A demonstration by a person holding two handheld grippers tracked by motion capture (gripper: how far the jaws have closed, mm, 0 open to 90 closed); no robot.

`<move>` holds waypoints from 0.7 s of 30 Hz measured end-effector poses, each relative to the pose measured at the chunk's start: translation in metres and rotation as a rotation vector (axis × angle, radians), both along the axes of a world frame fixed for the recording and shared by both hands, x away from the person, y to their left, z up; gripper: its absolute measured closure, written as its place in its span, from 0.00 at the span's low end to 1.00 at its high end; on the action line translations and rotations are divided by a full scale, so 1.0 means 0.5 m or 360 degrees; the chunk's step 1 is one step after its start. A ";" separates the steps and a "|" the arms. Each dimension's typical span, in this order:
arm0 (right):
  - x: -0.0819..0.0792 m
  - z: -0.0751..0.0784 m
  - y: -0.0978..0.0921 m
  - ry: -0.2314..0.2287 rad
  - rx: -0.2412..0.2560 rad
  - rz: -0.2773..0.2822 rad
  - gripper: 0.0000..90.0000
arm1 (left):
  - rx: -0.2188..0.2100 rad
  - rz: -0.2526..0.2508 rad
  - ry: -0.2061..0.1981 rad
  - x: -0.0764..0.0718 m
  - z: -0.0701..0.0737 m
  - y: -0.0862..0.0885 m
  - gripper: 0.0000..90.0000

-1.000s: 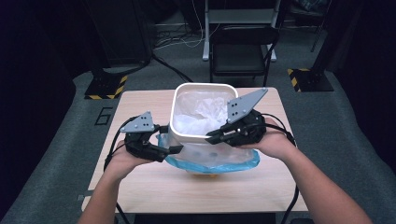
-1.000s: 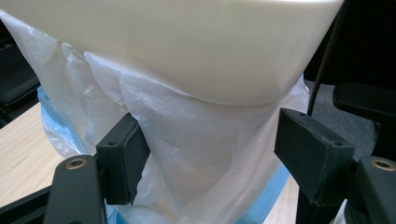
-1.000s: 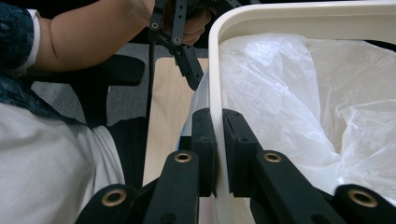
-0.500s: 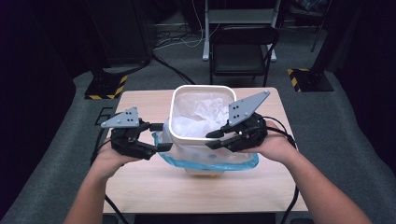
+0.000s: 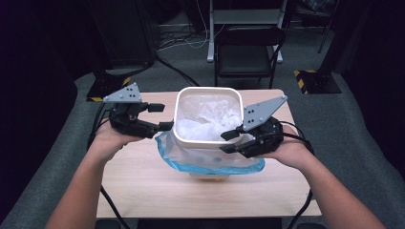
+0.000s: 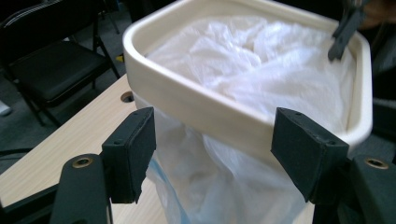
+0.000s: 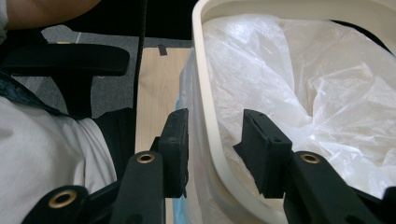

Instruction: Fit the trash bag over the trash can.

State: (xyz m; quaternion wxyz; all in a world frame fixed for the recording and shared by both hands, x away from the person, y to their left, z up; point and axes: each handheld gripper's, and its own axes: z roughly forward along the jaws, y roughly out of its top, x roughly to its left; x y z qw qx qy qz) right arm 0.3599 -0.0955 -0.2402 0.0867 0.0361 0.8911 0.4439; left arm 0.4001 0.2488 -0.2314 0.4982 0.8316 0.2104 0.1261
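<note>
High view: lining bin (image 5: 208,95) with bag (image 5: 210,160) on table (image 5: 138,186), partly done.
Bag inside bin, blue hem draped low outside. Left gripper (image 5: 161,117) spread beside rim; right gripper (image 5: 231,142) straddling rim, not yet pinching.

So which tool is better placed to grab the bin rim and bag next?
Probably the right tool: its open jaws already straddle the bin rim with the bag between them. The left tool is open too, but sits short of the rim.
</note>
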 end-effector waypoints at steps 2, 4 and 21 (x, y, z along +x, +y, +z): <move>0.003 -0.004 0.000 0.0003 -0.0006 -0.0007 0.68 | -0.0048 -0.0004 0.0041 0.016 0.008 -0.002 0.33; 0.004 -0.008 0.003 0.0009 -0.0019 -0.0006 0.69 | -0.0035 0.0005 0.0059 0.031 0.013 -0.008 0.33; 0.010 -0.024 -0.005 0.0033 0.0023 -0.0039 0.67 | 0.0077 0.0146 -0.0040 0.113 -0.004 -0.064 0.34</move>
